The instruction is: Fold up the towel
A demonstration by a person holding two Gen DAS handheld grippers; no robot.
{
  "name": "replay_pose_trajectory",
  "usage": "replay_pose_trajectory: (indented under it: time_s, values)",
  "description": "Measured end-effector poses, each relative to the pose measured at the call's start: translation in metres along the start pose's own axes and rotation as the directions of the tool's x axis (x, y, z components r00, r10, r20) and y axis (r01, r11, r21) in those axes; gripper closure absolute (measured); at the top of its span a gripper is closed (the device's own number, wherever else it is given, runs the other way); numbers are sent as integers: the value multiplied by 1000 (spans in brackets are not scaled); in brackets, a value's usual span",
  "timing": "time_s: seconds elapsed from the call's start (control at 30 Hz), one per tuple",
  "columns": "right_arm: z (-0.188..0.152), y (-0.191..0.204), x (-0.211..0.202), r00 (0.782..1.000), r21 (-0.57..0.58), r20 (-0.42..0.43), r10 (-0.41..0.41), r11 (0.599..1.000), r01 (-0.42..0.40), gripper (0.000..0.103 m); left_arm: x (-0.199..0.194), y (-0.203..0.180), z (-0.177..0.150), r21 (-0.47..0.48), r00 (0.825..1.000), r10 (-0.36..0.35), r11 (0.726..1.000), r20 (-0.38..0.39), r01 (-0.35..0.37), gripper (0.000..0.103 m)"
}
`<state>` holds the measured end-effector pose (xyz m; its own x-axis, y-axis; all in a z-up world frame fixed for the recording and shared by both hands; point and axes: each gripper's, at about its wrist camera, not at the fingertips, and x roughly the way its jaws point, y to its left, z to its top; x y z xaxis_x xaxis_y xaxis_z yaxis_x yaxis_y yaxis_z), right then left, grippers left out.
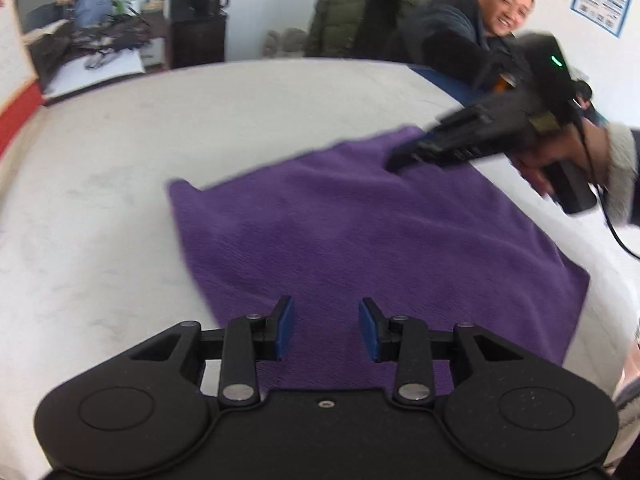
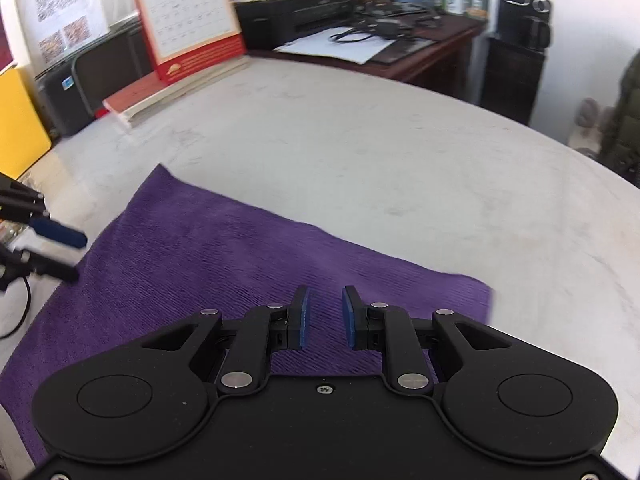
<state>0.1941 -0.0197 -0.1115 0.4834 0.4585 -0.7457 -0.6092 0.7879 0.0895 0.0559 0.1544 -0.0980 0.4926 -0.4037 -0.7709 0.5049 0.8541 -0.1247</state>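
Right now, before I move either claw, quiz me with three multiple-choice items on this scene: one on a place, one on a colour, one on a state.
1. Where does the towel lie?
A. Spread flat on the white table
B. Draped over the calendar
C. Hanging from a claw

2. What colour is the towel?
A. Yellow
B. Purple
C. Red

3. How do the jaws of the left claw stand?
A. Clamped on the towel
B. Apart with nothing between them
C. Closed on a cable

Answers:
1 A, it lies flat in both wrist views.
2 B, the cloth is plainly purple.
3 B, a clear gap shows between the blue pads, above the towel.
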Motion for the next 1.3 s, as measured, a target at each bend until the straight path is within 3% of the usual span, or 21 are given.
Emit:
replay_pose_trajectory:
  time_s: [0.1, 0.33, 0.53, 0.67, 0.83, 0.93, 1.17, 1.3]
  values:
    - [3, -12, 5, 1000, 29, 8, 10, 1000, -11, 86, 1, -2, -8, -5, 1000, -19, 1000, 12, 20, 68]
    - [2, -66, -4, 995, 140, 28, -92, 986, 88, 86, -2, 7, -9, -18, 998, -55, 998, 8, 55, 68]
    - [-7, -72, -23, 984, 206, 30, -178, 964, 168, 86, -6, 4, -8, -3, 999, -36, 999, -6, 36, 68]
    - [-24, -40, -56, 991, 169, 47, -123, 979, 113, 86, -23, -11, -8, 24, 999, -50, 998, 7, 50, 68]
    - [-61, 30, -82, 998, 81, 13, 67, 994, -68, 86, -33, -50, -21, 25, 993, -116, 993, -11, 116, 68]
    - [-84, 53, -84, 993, 75, -24, 120, 990, -118, 86, -29, -73, -36, 27, 991, -126, 991, -52, 128, 68]
    - [-128, 16, -109, 998, 192, 7, 57, 980, -58, 86, -38, -85, -65, -74, 997, -51, 996, -62, 46, 68]
    - [-152, -13, -130, 999, 260, 39, 7, 965, -17, 86, -46, -90, -73, -80, 997, 11, 997, -82, -17, 68]
